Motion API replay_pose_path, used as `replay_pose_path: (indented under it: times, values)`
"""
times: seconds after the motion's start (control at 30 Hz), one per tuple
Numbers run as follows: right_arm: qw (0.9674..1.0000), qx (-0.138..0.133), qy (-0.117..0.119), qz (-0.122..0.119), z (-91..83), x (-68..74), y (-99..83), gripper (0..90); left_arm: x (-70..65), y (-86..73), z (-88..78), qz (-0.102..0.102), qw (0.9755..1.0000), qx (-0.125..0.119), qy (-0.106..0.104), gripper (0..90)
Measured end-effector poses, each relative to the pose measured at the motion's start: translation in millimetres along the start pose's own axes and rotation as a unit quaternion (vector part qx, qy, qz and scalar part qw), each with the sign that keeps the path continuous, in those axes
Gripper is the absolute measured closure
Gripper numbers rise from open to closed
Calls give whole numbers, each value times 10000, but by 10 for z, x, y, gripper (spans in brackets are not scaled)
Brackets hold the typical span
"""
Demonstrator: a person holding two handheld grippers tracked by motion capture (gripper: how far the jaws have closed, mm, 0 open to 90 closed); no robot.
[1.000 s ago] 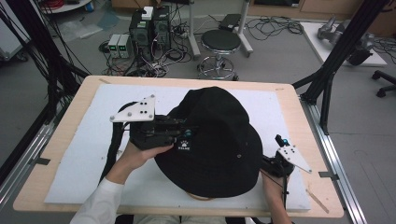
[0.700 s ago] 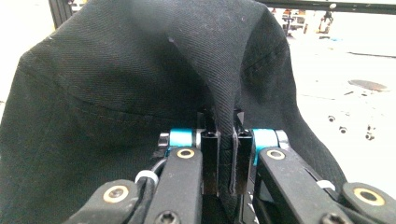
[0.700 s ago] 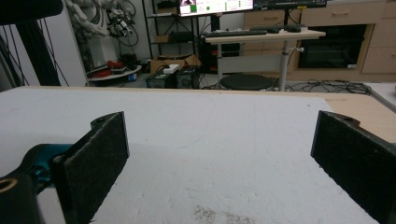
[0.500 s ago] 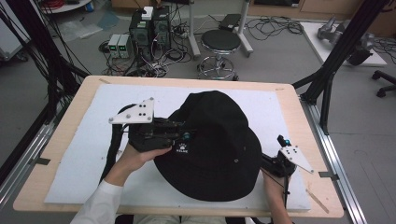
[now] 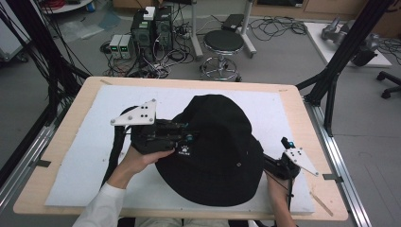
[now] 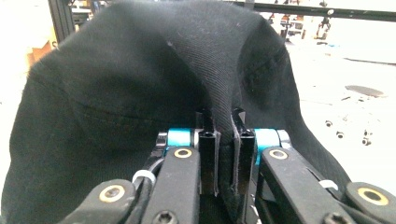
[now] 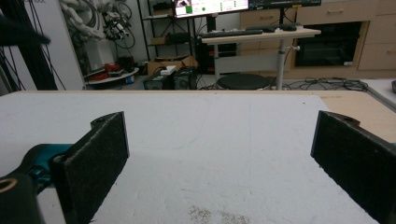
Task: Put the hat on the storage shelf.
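The black bucket hat [image 5: 215,151] lay brim-down at the centre of the white mat [image 5: 80,156], its crown humped toward twelve o'clock and its brim spreading toward six. At the hat's nine o'clock edge the left gripper [image 6: 223,122] had its two black jaws drawn nearly together on a ridge of the fabric, which rose between the pads in the left gripper view; the jaws had just been easing open a little, yet the pinched fold was visibly between them. In the high view the left hand [image 5: 142,158] lay low beside the brim. At the hat's four o'clock the right gripper [image 7: 219,140] sat on the mat just beside the brim, its padded jaws spread wide with nothing between them and bare mat ahead. Judged from this, the step in hand was handling the hat by one side, and doing it well would call for keeping the left pinch firm on the fold rather than letting it slacken, moving the cloth slowly so the soft crown did not collapse, and swinging the right gripper toward the brim to catch the opposite edge squarely.
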State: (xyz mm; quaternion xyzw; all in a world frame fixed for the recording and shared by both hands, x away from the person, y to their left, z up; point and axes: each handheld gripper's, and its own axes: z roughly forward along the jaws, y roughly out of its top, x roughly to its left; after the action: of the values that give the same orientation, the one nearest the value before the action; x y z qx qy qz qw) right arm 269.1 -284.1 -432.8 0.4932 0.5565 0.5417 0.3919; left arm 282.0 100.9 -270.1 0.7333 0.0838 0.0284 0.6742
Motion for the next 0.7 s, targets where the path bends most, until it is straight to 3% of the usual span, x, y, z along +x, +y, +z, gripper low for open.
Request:
replay_pose_path:
  times: [0.07,0.17,0.23,0.27,0.4,0.7]
  values:
    - [10000,10,10,28,-4,6,0,32,8,-8,9,-41,10000,-5,-8,771]
    - [10000,13,12,24,-4,6,1,33,34,-36,27,-142,9999,-14,28,742]
    - [10000,-3,1,3,-2,1,0,33,40,-54,23,-183,9997,-128,44,694]
    - [10000,2,-5,17,-3,1,0,32,40,-59,17,-181,9996,-194,107,606]
    - [10000,18,-17,31,-8,-5,0,33,35,-77,-17,-81,9989,-354,303,533]
    - [10000,13,-17,17,-8,-5,0,32,50,-38,-222,-75,9947,-824,609,480]
